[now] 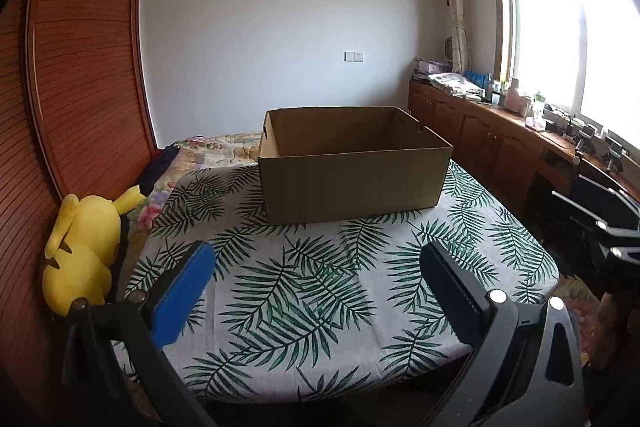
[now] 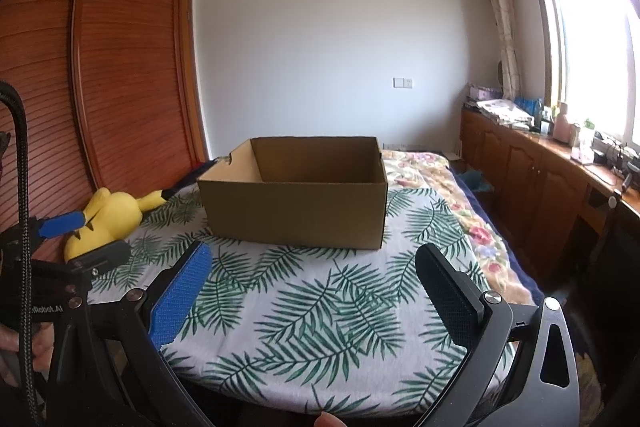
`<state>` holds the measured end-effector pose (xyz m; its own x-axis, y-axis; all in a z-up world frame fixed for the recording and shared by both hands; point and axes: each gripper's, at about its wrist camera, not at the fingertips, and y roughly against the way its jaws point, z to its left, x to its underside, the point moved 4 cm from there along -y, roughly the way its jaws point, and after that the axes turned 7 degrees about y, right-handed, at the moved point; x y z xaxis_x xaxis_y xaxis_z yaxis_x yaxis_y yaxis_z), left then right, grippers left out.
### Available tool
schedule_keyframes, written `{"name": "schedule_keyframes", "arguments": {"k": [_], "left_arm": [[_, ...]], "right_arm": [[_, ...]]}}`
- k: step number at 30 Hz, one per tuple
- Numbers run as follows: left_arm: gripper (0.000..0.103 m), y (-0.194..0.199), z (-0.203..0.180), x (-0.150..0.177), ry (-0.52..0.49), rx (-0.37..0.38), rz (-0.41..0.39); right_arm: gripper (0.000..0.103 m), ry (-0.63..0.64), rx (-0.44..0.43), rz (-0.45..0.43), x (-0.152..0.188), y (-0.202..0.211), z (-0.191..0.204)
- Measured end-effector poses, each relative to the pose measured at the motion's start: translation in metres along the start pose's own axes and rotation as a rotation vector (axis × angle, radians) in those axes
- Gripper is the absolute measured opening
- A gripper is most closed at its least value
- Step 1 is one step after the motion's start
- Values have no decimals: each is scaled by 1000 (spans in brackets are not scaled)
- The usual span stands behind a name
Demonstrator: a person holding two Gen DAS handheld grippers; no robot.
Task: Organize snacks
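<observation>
1. Firstly, left wrist view: the left gripper (image 1: 318, 269) is spread wide, jaws well apart, nothing between them. It hangs over the near part of the table.
2. One finger pad (image 1: 184, 297) is bright blue, on the left; the right pad is dark.
3. A leaf-print cloth (image 1: 320, 307) covers the table top.
4. An open cardboard box (image 1: 352, 163) stands upright on the far part of the cloth, slightly right of centre. Its floor is hidden by the near wall, so I cannot tell what it contains.
5. No snacks are visible in this view.
6. A yellow plush toy (image 1: 82, 255) lies to the left of the table, against the wooden wardrobe (image 1: 80, 67).
7. A wooden counter (image 1: 500, 131) with clutter runs along the right wall under a bright window (image 1: 568, 39).
8. Right wrist view: the right gripper (image 2: 312, 275) is likewise released, jaws far apart and empty, over the near cloth (image 2: 320, 327).
9. The box (image 2: 296, 203) sits far, left of centre, open top up; the inner far wall shows, the floor does not.
10. The plush toy (image 2: 108, 223) lies left of the box, near it.
11. The left gripper (image 2: 84, 239) shows at the left edge, beside the toy, with one blue pad uppermost.
12. A fingertip (image 2: 328, 419) shows at the bottom edge.
13. A floral bedspread (image 2: 452, 195) lies far right of the table.
</observation>
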<state>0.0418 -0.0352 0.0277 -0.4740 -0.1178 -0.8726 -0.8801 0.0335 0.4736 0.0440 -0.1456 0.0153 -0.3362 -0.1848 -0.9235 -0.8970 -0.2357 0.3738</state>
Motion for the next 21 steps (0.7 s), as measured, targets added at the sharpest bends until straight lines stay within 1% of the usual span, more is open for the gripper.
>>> {"name": "schedule_keyframes", "arguments": {"k": [3,9,21], "left_arm": [[103,2,4,2,7,-13,-17],[103,2,5,10,11,-23,-22],[103,-3,10,18,19,-27,-6]], "right_arm": [[103,-1,6,-3,6,1,1],[103,1,20,-14,13,1,3],[103,4,14,-1,18,-6,6]]}}
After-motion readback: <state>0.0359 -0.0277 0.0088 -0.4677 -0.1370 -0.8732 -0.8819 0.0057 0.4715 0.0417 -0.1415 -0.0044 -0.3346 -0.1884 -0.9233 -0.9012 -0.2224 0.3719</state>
